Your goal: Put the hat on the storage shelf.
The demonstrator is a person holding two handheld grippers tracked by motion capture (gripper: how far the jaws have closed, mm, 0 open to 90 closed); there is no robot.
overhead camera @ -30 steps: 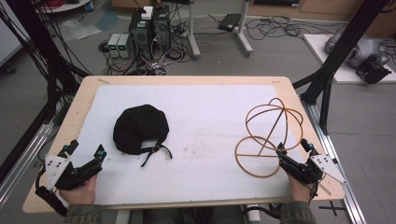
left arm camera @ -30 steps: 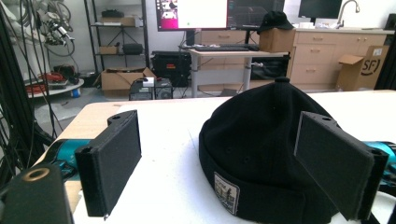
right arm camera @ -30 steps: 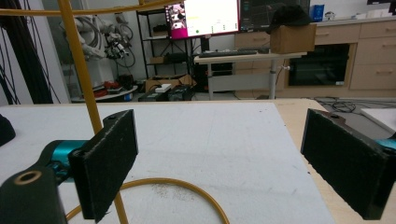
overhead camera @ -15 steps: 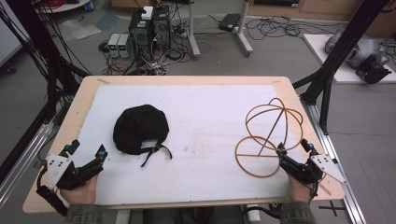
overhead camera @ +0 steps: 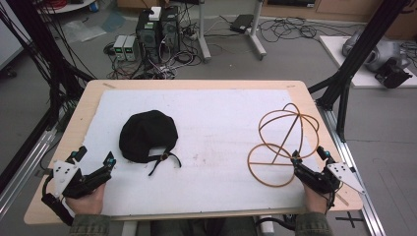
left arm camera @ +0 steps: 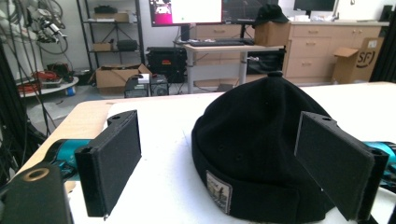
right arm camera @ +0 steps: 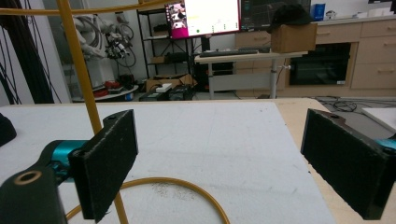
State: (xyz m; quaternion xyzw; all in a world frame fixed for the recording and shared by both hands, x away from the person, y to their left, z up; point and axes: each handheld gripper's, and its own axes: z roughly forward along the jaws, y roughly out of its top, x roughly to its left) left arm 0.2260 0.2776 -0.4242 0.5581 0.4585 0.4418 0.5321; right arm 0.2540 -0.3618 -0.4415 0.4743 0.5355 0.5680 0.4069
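White matting is covering the tabletop (overhead camera: 211, 105). Near its front-left corner the left gripper (overhead camera: 93, 158), jaws wide, is facing the black cap (overhead camera: 146, 135); approaching low should bracket its band. Near the front-right corner, the right gripper (overhead camera: 308, 156), jaws wide, is sitting beside the wire stand (overhead camera: 285, 142).

- The left claw (overhead camera: 95, 156) sits low at the near left, held in the person's left hand (overhead camera: 84, 200). Its jaws are wide apart.
- The right claw (overhead camera: 308, 155) sits low at the near right, in the right hand (overhead camera: 314, 197). Its jaws gape wide too.
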